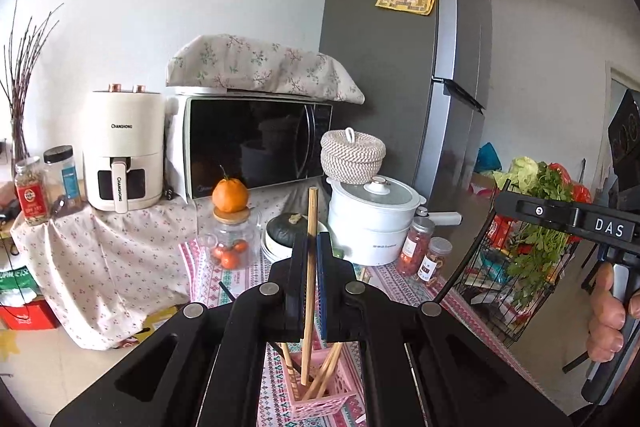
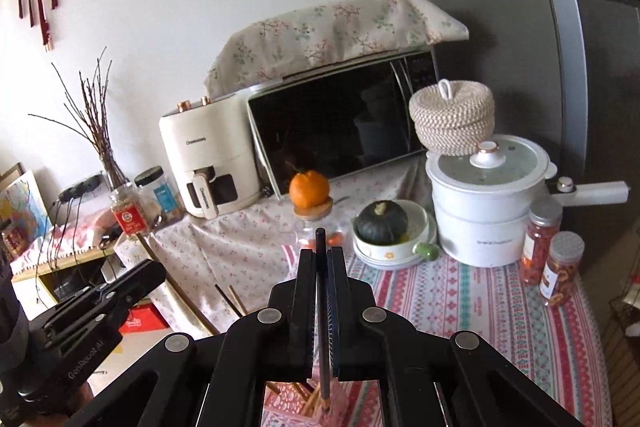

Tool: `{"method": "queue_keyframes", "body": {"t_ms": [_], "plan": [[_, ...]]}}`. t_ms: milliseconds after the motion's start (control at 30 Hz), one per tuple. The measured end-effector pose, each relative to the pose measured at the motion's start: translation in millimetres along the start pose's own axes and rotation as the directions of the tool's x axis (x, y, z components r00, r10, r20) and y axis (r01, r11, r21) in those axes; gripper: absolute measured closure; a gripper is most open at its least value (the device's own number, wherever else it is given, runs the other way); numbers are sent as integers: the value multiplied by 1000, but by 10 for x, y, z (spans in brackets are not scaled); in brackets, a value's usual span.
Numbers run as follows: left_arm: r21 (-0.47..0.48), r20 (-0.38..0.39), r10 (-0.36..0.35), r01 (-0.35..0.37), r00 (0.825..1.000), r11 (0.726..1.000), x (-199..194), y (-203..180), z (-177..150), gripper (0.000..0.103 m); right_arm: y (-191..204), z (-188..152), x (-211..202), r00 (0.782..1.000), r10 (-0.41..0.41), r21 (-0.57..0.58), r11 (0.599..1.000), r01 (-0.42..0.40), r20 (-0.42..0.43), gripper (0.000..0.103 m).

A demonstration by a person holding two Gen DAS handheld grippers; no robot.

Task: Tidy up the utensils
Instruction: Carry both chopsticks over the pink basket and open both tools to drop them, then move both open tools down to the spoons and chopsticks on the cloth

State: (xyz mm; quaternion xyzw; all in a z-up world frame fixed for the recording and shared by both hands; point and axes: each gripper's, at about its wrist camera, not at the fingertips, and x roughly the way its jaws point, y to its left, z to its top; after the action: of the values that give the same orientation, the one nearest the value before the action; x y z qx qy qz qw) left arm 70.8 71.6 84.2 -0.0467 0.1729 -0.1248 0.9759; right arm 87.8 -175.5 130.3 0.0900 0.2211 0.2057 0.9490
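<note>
**Both grippers clamp a chopstick above the pink basket**

In the left wrist view the left gripper (image 1: 312, 247) sits at lower centre with its jaws closed almost together on a pale wooden chopstick (image 1: 310, 267); the stick runs nearly upright between the pads, its top rising above the fingertips and its lower end reaching down into the pink slotted basket (image 1: 320, 401) at the bottom centre of the frame; several more wooden chopsticks (image 1: 326, 373) lean inside that basket; the basket stands on the patterned tablecloth (image 1: 404, 283).

In the right wrist view the right gripper (image 2: 321, 259) holds centre frame, jaws nearly shut on a dark chopstick (image 2: 322, 307); the dark stick stands close to upright, its upper tip just above the fingertips and its light-coloured lower end at the bottom centre, over the pink basket (image 2: 280, 401); whether it touches the basket cannot be told.

Behind, in the middle of both frames, stand a white air fryer (image 1: 124, 155), a microwave (image 1: 256, 143), an orange (image 1: 230, 195) on a glass jar (image 1: 232, 239), and a white lidded pot (image 1: 372, 219); a grey fridge (image 1: 384, 47) fills the upper right.
</note>
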Motion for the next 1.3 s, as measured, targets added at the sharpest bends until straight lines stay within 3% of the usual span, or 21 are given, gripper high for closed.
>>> {"method": "queue_keyframes", "body": {"t_ms": [400, 700, 1033, 1133, 1200, 1300], "plan": [[60, -89, 36, -31, 995, 998, 423, -57, -244, 99, 29, -142, 340, 998, 58, 2, 998, -58, -38, 99], [12, -236, 30, -28, 971, 1000, 792, 62, -430, 99, 25, -361, 692, 990, 36, -19, 999, -39, -137, 99], [-43, -254, -4, -7, 967, 999, 902, 109, -481, 97, -118, -438, 875, 985, 52, 21, 999, -49, -164, 93], [-46, -265, -3, -10, 964, 999, 888, 98, -477, 86, -174, -428, 855, 987, 56, 33, 998, -51, -154, 81], [-45, -265, 1, -13, 964, 999, 848, 80, -472, 65, -205, -414, 813, 988, 57, 40, 998, -52, -146, 76], [-48, -263, -1, -12, 965, 999, 766, 47, -458, 54, -237, -393, 721, 989, 52, 36, 998, -48, -138, 69]]}}
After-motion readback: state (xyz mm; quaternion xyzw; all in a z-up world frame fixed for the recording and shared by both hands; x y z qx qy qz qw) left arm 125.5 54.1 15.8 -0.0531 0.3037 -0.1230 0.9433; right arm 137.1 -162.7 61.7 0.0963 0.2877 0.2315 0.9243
